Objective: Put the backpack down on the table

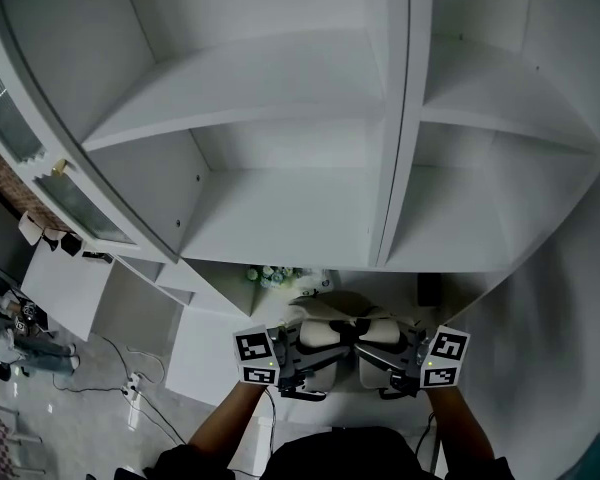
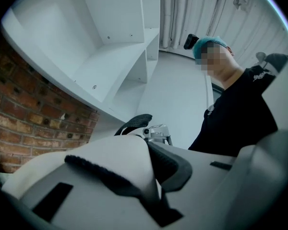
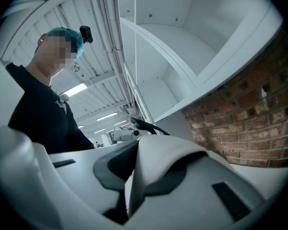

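Two grips on the backpack (image 2: 119, 155): left gripper (image 2: 151, 186), right gripper (image 3: 129, 181).

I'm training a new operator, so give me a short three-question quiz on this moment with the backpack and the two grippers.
1. True or false: the left gripper and the right gripper are each shut on pale fabric of the backpack.
2. Which wall shows beside the white shelving in both gripper views? A tiled, B brick, C wood-panelled.
3. Fill in: the person seen in both gripper views wears a ___ top.

Key: 1 true. 2 B, the brick wall. 3 black.
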`<control>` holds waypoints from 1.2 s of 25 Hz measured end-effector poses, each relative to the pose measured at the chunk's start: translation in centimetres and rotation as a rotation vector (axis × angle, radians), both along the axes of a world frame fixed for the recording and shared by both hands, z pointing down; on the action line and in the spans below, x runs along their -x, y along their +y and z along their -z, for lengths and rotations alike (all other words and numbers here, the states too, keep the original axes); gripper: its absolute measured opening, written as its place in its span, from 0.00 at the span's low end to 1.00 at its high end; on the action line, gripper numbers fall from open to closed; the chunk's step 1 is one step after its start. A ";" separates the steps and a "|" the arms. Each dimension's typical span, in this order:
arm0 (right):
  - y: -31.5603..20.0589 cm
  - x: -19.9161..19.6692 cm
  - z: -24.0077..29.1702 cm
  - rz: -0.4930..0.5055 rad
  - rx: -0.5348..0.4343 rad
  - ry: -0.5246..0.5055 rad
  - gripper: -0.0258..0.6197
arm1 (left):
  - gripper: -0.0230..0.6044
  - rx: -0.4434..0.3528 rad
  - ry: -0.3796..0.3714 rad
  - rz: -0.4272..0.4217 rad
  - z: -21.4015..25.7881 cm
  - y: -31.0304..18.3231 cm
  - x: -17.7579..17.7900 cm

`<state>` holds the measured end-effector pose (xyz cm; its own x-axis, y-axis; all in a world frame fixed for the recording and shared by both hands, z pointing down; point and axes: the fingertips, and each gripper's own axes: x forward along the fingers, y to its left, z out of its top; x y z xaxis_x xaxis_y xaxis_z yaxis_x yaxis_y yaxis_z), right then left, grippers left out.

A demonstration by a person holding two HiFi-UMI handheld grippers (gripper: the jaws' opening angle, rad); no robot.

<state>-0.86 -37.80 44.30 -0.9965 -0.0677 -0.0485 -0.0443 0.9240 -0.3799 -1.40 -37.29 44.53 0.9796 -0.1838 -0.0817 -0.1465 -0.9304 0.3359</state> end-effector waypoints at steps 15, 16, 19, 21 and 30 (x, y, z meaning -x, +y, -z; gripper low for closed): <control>1.1 1.1 -7.0 -0.016 0.058 0.121 0.11 | 0.12 0.116 -0.006 0.052 -6.9 0.7 1.0; 1.1 1.1 -7.3 -0.023 0.061 0.120 0.11 | 0.12 0.119 -0.006 0.053 -7.1 0.7 1.0; 1.0 1.0 -7.6 -0.032 0.068 0.104 0.11 | 0.12 0.116 -0.007 0.057 -7.4 0.7 0.9; 1.0 0.9 -7.7 -0.030 0.063 0.089 0.11 | 0.12 0.112 -0.012 0.058 -7.6 0.7 1.0; 1.1 0.8 -7.8 -0.053 0.073 0.087 0.12 | 0.13 0.118 -0.014 0.063 -7.5 0.9 1.4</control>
<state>-1.68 -36.69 52.13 -0.9917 -0.1209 0.0445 -0.1281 0.8896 -0.4384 -2.75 -36.39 51.99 0.9666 -0.2529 -0.0420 -0.2093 -0.8731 0.4403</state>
